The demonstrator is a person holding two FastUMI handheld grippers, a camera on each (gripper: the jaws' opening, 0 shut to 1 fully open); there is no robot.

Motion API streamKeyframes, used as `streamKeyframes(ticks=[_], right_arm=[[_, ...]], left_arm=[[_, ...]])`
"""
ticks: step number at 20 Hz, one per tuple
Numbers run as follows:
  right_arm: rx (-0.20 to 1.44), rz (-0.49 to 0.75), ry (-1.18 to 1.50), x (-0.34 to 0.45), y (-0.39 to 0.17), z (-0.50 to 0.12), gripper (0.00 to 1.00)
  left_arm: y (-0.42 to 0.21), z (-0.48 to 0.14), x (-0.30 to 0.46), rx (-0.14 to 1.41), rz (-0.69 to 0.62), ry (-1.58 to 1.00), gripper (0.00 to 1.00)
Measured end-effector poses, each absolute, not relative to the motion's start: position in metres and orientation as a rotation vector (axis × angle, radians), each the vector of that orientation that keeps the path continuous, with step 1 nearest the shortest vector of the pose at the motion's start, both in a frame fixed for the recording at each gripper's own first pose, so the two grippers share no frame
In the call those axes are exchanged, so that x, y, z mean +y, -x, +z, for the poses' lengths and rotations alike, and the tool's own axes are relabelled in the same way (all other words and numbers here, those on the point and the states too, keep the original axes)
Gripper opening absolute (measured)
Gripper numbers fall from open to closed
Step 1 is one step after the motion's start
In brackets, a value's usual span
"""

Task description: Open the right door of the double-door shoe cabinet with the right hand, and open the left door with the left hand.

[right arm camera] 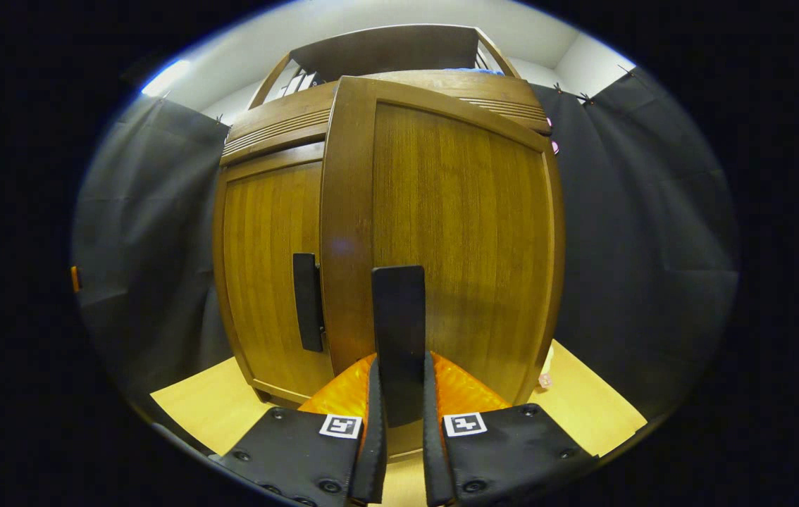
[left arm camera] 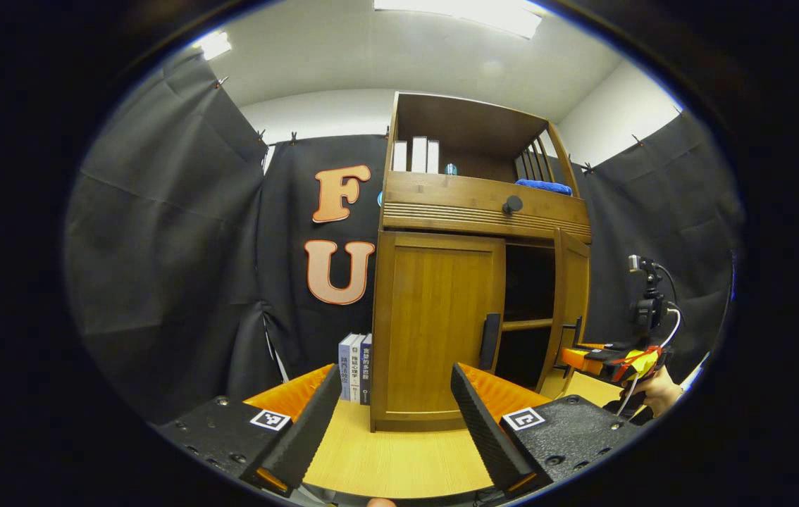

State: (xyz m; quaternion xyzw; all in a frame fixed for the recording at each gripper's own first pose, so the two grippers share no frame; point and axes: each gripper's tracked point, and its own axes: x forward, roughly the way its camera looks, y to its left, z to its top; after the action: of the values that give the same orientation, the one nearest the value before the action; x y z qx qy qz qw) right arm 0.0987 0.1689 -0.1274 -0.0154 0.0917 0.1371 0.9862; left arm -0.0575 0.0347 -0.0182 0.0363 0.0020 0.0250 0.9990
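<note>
Shoe cabinet (left arm camera: 470, 282): wooden, upright on the pale table (left arm camera: 392, 458), open shelf on top, a drawer with a round knob (left arm camera: 512, 205) below it, two doors under that. Right door (right arm camera: 442, 232): swung partly out from the cabinet front, dark inside with a cross rail (left arm camera: 526, 324) showing in the gap in the left gripper view. Left door (left arm camera: 438, 324): flat and closed against the cabinet front, its dark upright handle (left arm camera: 490, 341) at the edge nearest the gap. Right door handle (right arm camera: 399, 338): dark upright bar, held between the two fingers of the right gripper (right arm camera: 399, 436), which press on it from both sides. Right gripper as seen from the left gripper view (left arm camera: 607, 359): at the free edge of the right door, out in front of the cabinet, a hand (left arm camera: 657, 391) behind it. Left gripper (left arm camera: 399, 429): jaws spread wide, holding nothing, in front of the cabinet and low, apart from the left door, whose handle stands above and a little right of the gap between the fingers. Step in hand, as judged: swinging the right door wider; done well by keeping the pinch square on the handle and following the arc about the hinge on the cabinet's outer side, not pulling straight out, so the cabinet does not slide on the table. Books (left arm camera: 356, 367): standing left of the cabinet
</note>
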Motion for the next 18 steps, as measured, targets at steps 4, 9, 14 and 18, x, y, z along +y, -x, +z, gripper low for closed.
streamKeyframes(ticks=[4, 9, 14, 18], right_arm=[[0.185, 0.272, 0.014, 0.159, -0.09, -0.125, 0.25], [0.182, 0.253, 0.004, 0.134, -0.073, -0.122, 0.25], [0.174, 0.21, 0.025, 0.105, -0.062, -0.118, 0.24], [0.164, 0.174, 0.035, 0.077, -0.053, -0.114, 0.28]], left_arm=[[0.058, -0.021, 0.033, 0.017, 0.045, -0.061, 0.94], [0.057, -0.022, 0.024, 0.02, 0.033, -0.052, 0.92], [0.055, -0.021, 0.011, 0.017, 0.007, -0.046, 0.92], [0.054, -0.023, -0.003, 0.025, -0.02, -0.048, 0.92]])
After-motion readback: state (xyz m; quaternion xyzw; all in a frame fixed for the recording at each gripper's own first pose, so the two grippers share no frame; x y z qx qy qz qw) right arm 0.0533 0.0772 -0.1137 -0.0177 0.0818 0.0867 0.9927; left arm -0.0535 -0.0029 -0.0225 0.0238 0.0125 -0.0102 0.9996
